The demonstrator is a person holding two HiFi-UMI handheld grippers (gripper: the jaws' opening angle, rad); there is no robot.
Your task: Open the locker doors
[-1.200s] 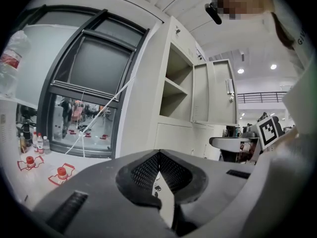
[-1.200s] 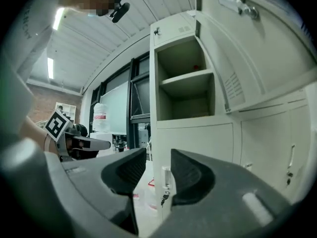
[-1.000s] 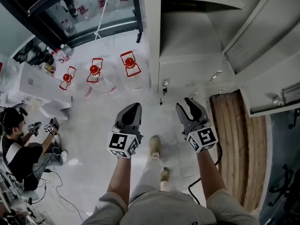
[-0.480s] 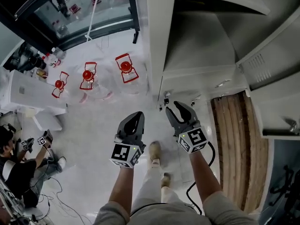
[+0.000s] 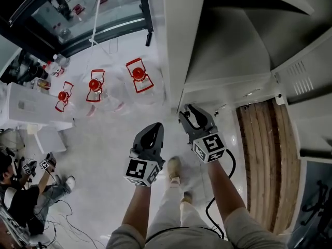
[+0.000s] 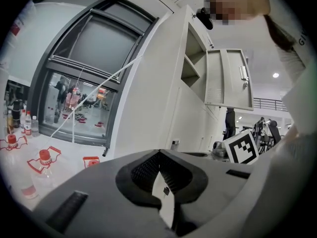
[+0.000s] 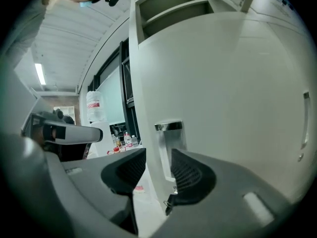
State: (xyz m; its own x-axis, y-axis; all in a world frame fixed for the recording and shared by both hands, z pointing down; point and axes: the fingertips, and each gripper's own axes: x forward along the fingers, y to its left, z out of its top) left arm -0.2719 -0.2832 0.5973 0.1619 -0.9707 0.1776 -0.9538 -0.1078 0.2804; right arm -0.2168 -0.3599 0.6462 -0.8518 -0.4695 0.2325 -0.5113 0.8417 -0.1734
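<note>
The grey locker [image 5: 176, 45] stands ahead of me. Its lower door [image 7: 237, 108] is closed and carries a recessed metal handle [image 7: 168, 132] near its left edge. An upper door [image 6: 230, 78] hangs open, showing a shelf inside. My right gripper [image 5: 191, 112] is open right in front of that handle, with its jaws on either side of the door's edge and not touching it; in the right gripper view the right gripper [image 7: 157, 158] frames the handle. My left gripper [image 5: 154, 128] is shut on nothing, a little behind and to the left.
Three water bottles with red handles [image 5: 137, 75] stand on the pale floor to the left, by a glass door [image 5: 88, 14]. A seated person [image 5: 21, 196] holds grippers at far left. Open locker doors [image 5: 298, 77] jut out at right over a wooden strip [image 5: 264, 154].
Both grippers have moved forward toward the locker. The right one has come up to the lower door's handle, its jaws still apart. The left stays shut.
</note>
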